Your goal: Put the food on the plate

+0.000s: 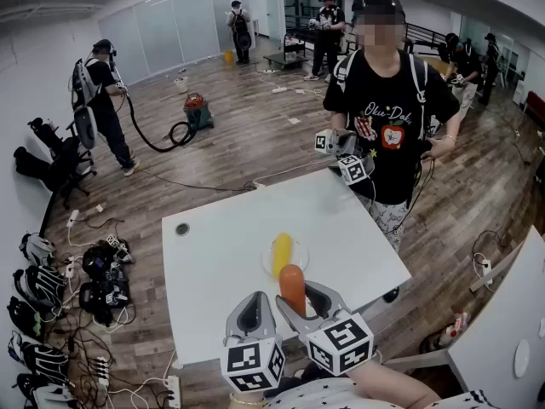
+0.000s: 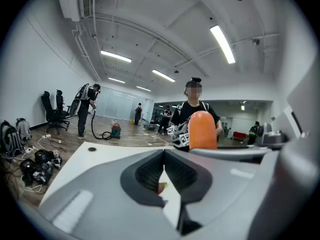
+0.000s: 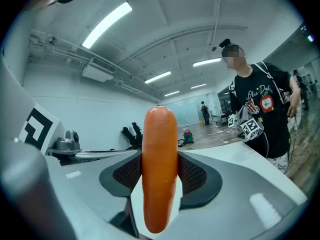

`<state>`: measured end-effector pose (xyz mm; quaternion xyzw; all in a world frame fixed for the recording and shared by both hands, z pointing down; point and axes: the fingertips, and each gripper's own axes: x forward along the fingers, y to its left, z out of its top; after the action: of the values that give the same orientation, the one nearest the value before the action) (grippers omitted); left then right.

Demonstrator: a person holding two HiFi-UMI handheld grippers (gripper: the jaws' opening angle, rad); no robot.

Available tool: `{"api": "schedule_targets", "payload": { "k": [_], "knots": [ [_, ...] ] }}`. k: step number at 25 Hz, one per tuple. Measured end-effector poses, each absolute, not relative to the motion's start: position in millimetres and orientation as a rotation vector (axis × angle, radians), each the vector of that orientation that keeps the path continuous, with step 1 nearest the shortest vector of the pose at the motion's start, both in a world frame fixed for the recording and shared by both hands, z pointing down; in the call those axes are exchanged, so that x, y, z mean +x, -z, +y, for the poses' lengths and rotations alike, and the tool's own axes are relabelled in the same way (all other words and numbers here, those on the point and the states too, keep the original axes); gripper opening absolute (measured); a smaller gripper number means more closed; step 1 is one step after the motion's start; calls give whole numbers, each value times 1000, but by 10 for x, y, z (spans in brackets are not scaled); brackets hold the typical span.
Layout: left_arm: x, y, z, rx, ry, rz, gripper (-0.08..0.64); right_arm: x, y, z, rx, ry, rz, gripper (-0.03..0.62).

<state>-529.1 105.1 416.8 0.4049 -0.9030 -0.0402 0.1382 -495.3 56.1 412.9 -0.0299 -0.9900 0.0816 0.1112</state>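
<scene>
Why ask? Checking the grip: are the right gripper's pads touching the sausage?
Touching. Right gripper view: the right gripper has both pads pressed against the sausage.

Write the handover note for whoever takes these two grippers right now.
Left gripper: jaws together, empty, beside the right one.
Right gripper: shut on the long orange sausage-shaped food, held upright on the near side of the plate.
Done: the yellow oblong food lies on the round clear plate on the white table.
Left: lower the orange piece onto the plate and release it.
</scene>
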Motion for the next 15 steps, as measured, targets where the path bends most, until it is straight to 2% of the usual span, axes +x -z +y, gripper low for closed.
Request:
{"api": "schedule_targets", "payload": {
  "k": [15],
  "knots": [
    [-4537,-4222,201,1540,53,-2380,8,-4045,-4200,-157,353,-297,-2897,216]
  ]
}}
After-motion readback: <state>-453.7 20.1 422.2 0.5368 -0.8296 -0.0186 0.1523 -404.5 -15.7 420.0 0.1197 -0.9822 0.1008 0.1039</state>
